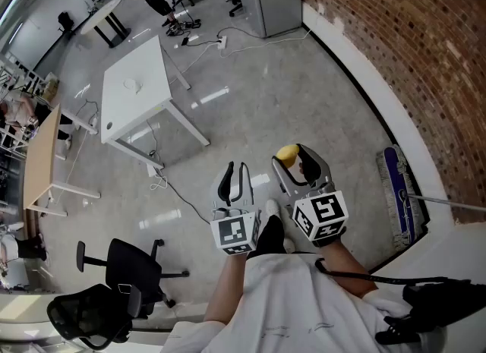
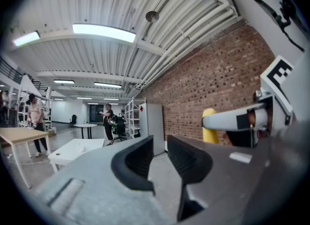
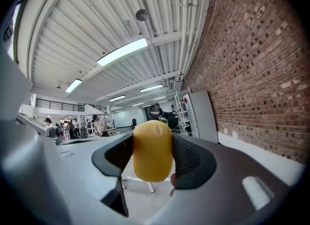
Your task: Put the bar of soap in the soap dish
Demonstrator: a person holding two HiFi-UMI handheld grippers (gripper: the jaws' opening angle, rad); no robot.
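**Soap clamped in right gripper, over open floor**

Bare concrete floor [image 1: 266,108] lies ahead of both grippers. A brick wall [image 1: 395,55] runs along the outer side of the right gripper [image 1: 298,163]. A white table [image 1: 137,89] stands well beyond the left gripper [image 1: 231,177]. Both are level, side by side, apart. Right jaws are wide, pads pressing the yellow bar of soap [image 3: 152,156]. Left jaws are narrowly apart, empty.

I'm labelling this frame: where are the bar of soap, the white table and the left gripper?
bar of soap [image 3: 152,151], right gripper view, middle of its face.
white table [image 1: 144,102], head view, bare tabletop.
left gripper [image 1: 236,170], head view, between its fingers.
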